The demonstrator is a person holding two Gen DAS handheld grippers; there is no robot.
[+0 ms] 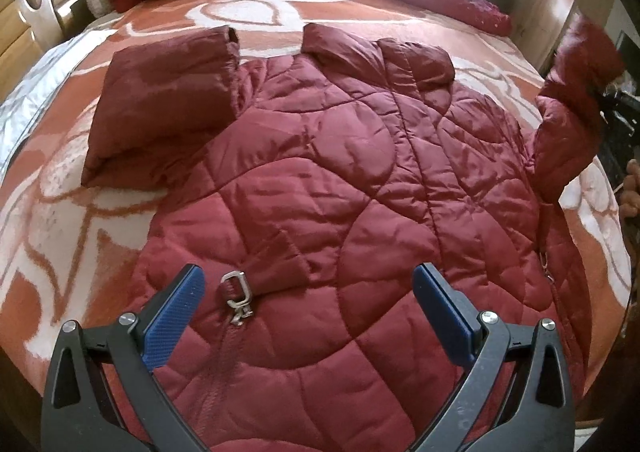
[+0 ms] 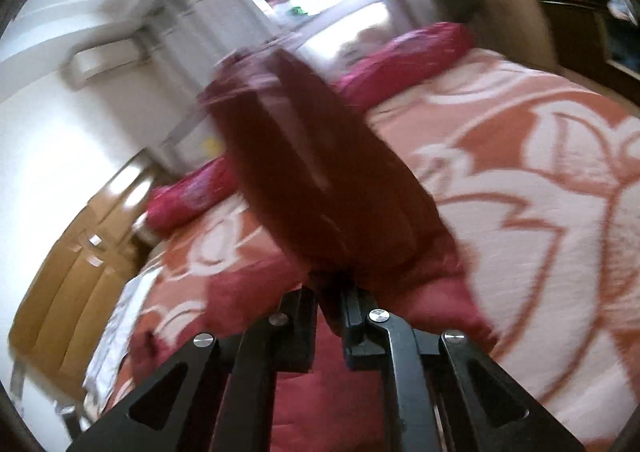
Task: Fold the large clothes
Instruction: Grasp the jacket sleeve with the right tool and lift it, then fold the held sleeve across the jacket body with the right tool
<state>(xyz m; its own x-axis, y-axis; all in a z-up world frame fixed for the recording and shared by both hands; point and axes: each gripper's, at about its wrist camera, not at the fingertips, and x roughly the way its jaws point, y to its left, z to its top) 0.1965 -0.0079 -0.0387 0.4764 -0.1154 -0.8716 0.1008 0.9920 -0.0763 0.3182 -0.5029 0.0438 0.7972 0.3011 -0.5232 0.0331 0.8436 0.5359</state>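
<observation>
Our right gripper (image 2: 330, 292) clamps the jacket's sleeve (image 2: 312, 180), blurred aloft.
Left wrist alone shows our left gripper (image 1: 306, 284) wide above the jacket (image 1: 340, 180) on the bed (image 1: 60, 212).

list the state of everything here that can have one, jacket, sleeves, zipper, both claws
jacket: spread flat on the bed, not yet folded
left sleeve: lying flat on the blanket
right sleeve: lifted off the bed, clamped in the right claw
zipper pull: resting on the jacket, between the left claw's fingers, untouched
left claw: open, above the jacket's lower part
right claw: shut on the right sleeve
</observation>
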